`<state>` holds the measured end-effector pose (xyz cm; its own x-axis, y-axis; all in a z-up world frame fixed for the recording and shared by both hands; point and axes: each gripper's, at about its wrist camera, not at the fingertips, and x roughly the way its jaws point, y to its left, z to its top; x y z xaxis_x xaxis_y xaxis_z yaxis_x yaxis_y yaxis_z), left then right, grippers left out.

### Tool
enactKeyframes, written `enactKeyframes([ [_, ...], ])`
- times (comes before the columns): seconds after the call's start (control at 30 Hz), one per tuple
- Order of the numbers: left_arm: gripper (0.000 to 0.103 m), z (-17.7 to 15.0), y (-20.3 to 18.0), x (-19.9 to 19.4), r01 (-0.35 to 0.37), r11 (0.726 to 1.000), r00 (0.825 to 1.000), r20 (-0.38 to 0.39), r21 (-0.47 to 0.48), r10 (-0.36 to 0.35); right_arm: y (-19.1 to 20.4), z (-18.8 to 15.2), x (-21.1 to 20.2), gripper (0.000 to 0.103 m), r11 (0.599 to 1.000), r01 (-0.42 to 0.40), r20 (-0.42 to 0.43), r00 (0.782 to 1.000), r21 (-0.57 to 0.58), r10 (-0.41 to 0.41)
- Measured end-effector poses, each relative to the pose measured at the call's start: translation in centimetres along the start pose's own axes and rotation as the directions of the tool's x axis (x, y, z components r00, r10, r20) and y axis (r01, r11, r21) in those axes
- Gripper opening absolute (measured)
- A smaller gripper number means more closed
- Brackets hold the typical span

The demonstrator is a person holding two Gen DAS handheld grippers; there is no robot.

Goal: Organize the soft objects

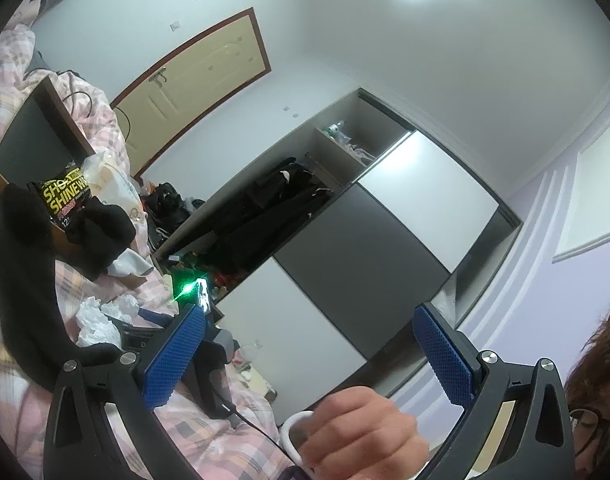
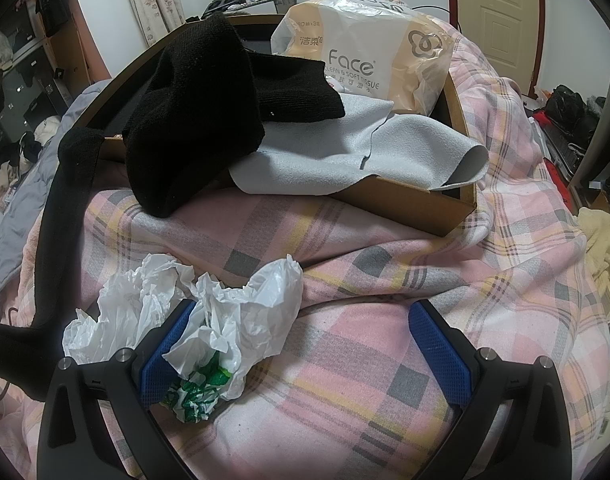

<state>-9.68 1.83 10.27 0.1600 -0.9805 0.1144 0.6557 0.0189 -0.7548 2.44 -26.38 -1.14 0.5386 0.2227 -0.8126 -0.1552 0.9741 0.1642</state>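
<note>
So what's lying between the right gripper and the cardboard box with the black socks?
In the right wrist view, only pink plaid blanket lies between the right gripper and the cardboard box; a crumpled white plastic bag sits off to one side.

Quick rundown of our rig: both grippers have matte black plastic frames w/ triangular cutouts and round silver screws on top. Left gripper (image 1: pixel 311 354) and right gripper (image 2: pixel 303 354) each carry two blue pads w/ a fine diamond-grid texture. Person-wise we see a bare hand (image 1: pixel 361 428), reddish-brown hair and dark-rimmed glasses (image 1: pixel 585 428) at the edge.
</note>
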Motion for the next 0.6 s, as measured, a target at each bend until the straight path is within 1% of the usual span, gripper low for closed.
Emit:
enactKeyframes([
  [0.1, 0.103, -0.05, 0.2, 0.06, -0.002, 1.0, 1.0, -0.004, -0.011, 0.002, 0.02, -0.01, 0.0, 0.103, 1.0, 0.001, 0.0, 1.0, -0.001, -0.001],
  [0.4, 0.103, -0.19, -0.11, 0.14, -0.037, 0.999, 0.999, -0.008, 0.022, 0.038, 0.05, -0.05, -0.01, 0.103, 1.0, 0.0, 0.0, 1.0, 0.0, 0.0],
  [0.5, 0.103, -0.15, 0.22, 0.22, -0.012, 1.0, 1.0, -0.014, 0.002, 0.012, 0.05, -0.06, -0.01, 0.103, 1.0, 0.0, 0.0, 1.0, -0.001, 0.0],
  [0.53, 0.103, -0.05, 0.21, 0.14, -0.023, 1.0, 1.0, -0.01, 0.012, 0.023, 0.07, -0.07, -0.01, 0.103, 1.0, 0.0, 0.0, 1.0, 0.0, 0.0],
  [0.6, 0.103, 0.16, 0.09, -0.31, -0.086, 0.994, 0.996, 0.032, 0.063, 0.084, 0.08, -0.07, -0.01, 0.103, 1.0, 0.001, 0.0, 1.0, 0.0, -0.001],
])
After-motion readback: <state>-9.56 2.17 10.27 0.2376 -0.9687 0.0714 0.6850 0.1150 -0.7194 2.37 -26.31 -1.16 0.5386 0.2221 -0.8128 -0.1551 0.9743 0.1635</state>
